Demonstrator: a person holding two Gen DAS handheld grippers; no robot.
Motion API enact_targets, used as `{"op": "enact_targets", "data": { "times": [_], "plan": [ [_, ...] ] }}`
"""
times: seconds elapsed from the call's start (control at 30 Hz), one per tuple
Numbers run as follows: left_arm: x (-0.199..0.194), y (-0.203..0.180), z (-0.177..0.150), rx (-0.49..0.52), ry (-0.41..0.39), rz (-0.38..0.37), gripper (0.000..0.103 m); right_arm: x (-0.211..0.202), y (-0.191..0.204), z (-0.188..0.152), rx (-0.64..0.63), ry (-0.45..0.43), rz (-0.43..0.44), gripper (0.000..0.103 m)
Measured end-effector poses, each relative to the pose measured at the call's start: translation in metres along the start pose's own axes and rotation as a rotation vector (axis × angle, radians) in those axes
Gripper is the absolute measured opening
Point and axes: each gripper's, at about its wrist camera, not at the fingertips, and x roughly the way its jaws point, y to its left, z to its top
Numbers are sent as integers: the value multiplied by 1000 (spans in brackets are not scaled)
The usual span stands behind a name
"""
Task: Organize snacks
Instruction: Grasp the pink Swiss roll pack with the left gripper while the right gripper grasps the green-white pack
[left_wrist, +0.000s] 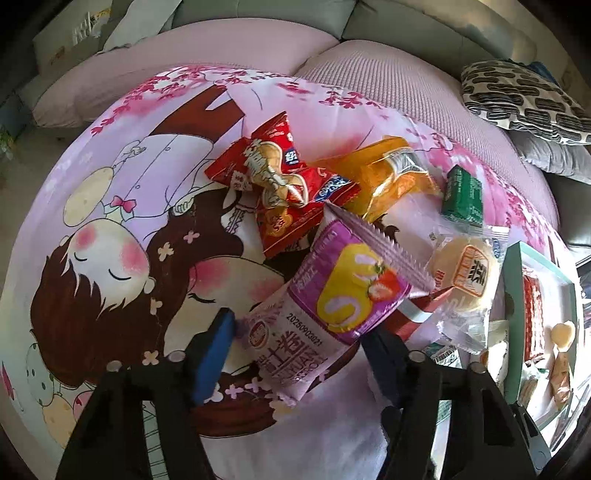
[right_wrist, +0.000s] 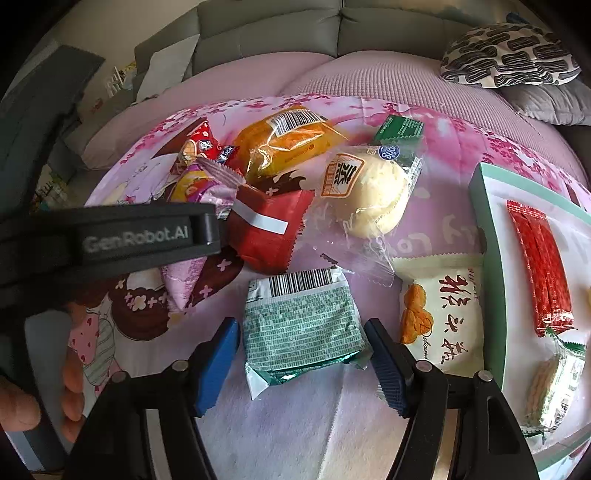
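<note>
A purple snack pack (left_wrist: 314, 317) with a strawberry picture stands tilted between the blue pads of my left gripper (left_wrist: 297, 325), which touch it on both sides. My right gripper (right_wrist: 301, 323) straddles a green-and-white biscuit pack (right_wrist: 301, 325) lying on the pink cloth; its right pad is at the pack's edge and a thin gap shows at the left pad. A teal-rimmed tray (right_wrist: 487, 240) at the right holds red stick packs (right_wrist: 539, 266) and a cracker pack (right_wrist: 554, 391). The left gripper's black body (right_wrist: 147, 236) crosses the right wrist view.
Loose snacks lie behind: red peanut bags (left_wrist: 280, 177), an orange pack (right_wrist: 284, 144), a round cake in clear wrap (right_wrist: 373, 192), a red block pack (right_wrist: 266, 232), a small green pack (right_wrist: 400, 129), a white pack (right_wrist: 443, 317). A patterned cushion (right_wrist: 506, 55) lies far right. A hand (right_wrist: 70, 369) shows at left.
</note>
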Motion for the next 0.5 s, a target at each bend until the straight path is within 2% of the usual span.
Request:
{"op": "enact_targets", "data": {
  "times": [0.17, 0.23, 0.33, 0.37, 0.5],
  "plan": [
    [-4, 0, -1, -3, -9, -13, 59, -2, 2, 0, -13, -1, 8, 64],
    [-5, 2, -1, -4, -13, -16, 55, -3, 4, 0, -18, -4, 10, 59],
    [-8, 5, 0, -23, -20, -29, 50, -5, 5, 0, -21, -6, 20, 59],
    [-9, 6, 0, -31, -23, -37, 46, -6, 5, 0, -22, -6, 21, 59],
    [-14, 10, 2, -48, -42, -47, 43, -10, 4, 2, -13, -14, 31, 59]
  ]
}}
